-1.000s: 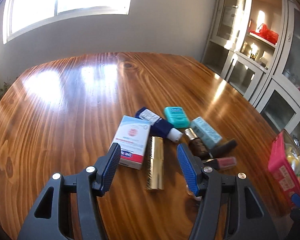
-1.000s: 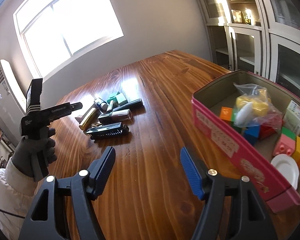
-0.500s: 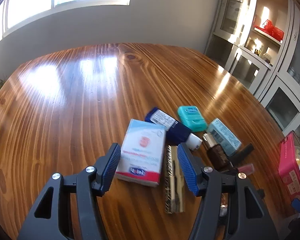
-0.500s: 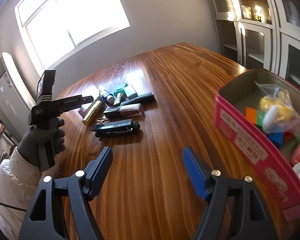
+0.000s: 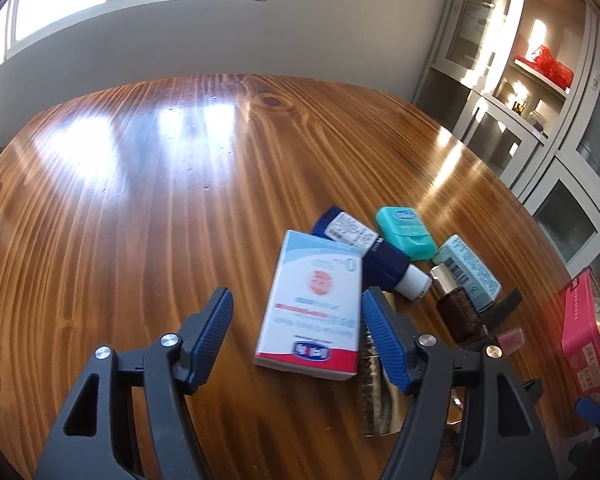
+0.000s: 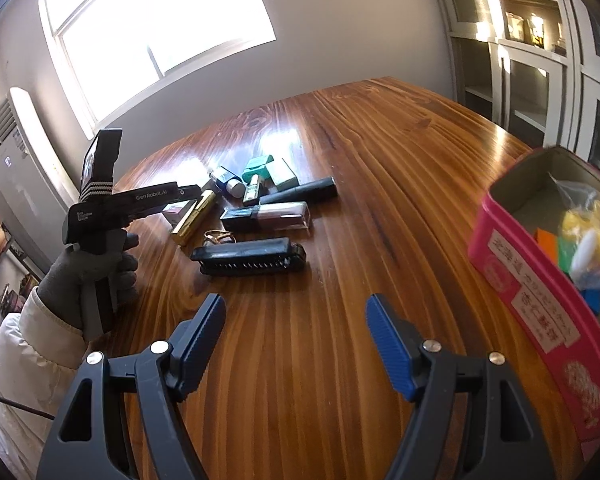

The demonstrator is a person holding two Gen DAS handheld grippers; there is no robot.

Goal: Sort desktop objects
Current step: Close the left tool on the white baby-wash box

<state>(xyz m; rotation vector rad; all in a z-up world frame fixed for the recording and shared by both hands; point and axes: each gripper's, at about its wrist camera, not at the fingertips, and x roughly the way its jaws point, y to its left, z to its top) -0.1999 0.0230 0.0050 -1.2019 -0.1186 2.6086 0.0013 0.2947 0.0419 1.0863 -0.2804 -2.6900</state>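
A pile of small items lies on the wooden table (image 5: 140,200). A white box with blue and red print (image 5: 316,304) lies flat, and my left gripper (image 5: 300,336) hangs just above its near end. The jaws are opening; the box is between them and the pads do not press on it. Beside the box are a gold tube (image 5: 376,396), a dark blue tube (image 5: 380,256), a teal case (image 5: 404,232) and a pale teal box (image 5: 466,270). My right gripper (image 6: 296,344) stands open over bare wood, short of a black comb-like case (image 6: 248,258).
An open pink tin (image 6: 540,280) with coloured blocks and a bag stands at the right. A brown bottle (image 5: 456,308), a black mascara (image 6: 300,192) and a pink lip gloss (image 6: 276,216) lie in the pile. A gloved hand (image 6: 92,272) holds the left gripper. Glass cabinets line the far right wall.
My left gripper has moved forward and down over the white box, with its jaws wider apart. The right gripper has swung left, so the pink tin sits nearer the right edge of its view.
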